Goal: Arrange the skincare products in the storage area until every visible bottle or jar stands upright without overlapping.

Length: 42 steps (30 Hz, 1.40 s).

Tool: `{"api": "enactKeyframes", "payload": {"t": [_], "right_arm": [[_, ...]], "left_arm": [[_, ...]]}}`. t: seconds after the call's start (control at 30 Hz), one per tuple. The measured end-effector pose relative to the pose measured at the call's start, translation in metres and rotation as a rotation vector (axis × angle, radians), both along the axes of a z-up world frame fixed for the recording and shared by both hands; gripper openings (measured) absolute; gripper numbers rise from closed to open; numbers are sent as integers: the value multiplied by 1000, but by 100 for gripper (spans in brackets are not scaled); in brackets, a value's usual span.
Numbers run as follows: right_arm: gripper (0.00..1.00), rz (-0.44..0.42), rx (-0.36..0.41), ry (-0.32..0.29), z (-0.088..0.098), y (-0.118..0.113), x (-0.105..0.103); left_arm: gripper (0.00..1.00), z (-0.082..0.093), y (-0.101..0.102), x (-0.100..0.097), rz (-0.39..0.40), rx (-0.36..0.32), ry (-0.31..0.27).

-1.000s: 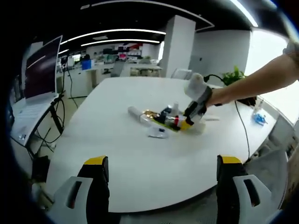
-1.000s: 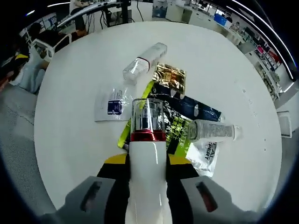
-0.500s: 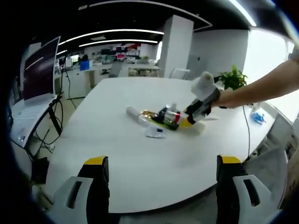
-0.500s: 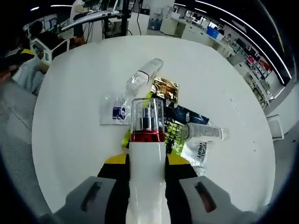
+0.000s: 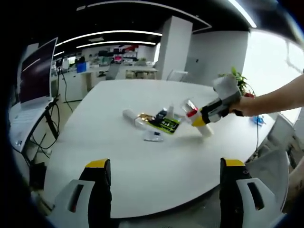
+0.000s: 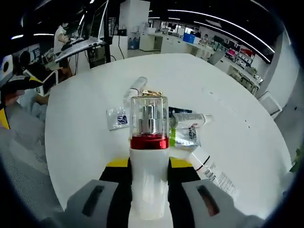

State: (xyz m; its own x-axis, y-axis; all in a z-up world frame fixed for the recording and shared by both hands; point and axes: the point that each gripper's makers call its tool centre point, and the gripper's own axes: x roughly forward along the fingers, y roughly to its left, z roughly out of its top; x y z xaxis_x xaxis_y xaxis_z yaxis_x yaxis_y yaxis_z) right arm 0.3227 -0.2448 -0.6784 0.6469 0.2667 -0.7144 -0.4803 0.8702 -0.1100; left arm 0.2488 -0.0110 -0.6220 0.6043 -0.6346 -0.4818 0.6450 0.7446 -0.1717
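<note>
A: Bottle status? Left gripper [image 5: 164, 183] sat low at the near table [image 5: 142, 190] edge, jaws wide apart, nothing between them.

B: White pump bottle [image 6: 148, 156] was clamped between the right gripper's [image 6: 148, 166] jaws, lifted off the table, clear cap pointing forward and up. In the left gripper view it hung tilted, just right of the sachet pile [image 5: 164, 123].

A: Advice for setting it down?

B: Judged it needed rolling until the cap faced straight up, then lowering onto bare tabletop beside the pile, not onto a sachet. Tall narrow body looked tippy; release only once the base sat flat. Two clear bottles, one [image 6: 134, 88] left of the pile, one [image 6: 190, 118] right, lay on their sides.
</note>
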Motion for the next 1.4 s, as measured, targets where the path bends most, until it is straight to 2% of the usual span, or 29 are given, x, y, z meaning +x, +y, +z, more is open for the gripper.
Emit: {"api": "enactKeyframes", "payload": {"t": [0.2,0.53,0.9,1.03,1.17,1.4], "right_arm": [[27,-48,59,-41,15,3,-23],[27,-80,118,-95,35,10,-49],[27,-66,173,-159,59,29,-77],[27,-63,206,-187,70,38,-89],[27,-52,214,-212,80,45,-99],[27,-51,237,-260,94,49,-111]], "left_arm": [[93,0,-4,-4,-32,4,-5],[93,1,-10,-9,-82,22,-19],[95,17,-24,-16,-121,-21,-6],[96,29,-39,-21,-162,-49,-14],[96,51,-63,-26,-196,-122,-11],[96,76,-101,-36,-235,-226,40]]}}
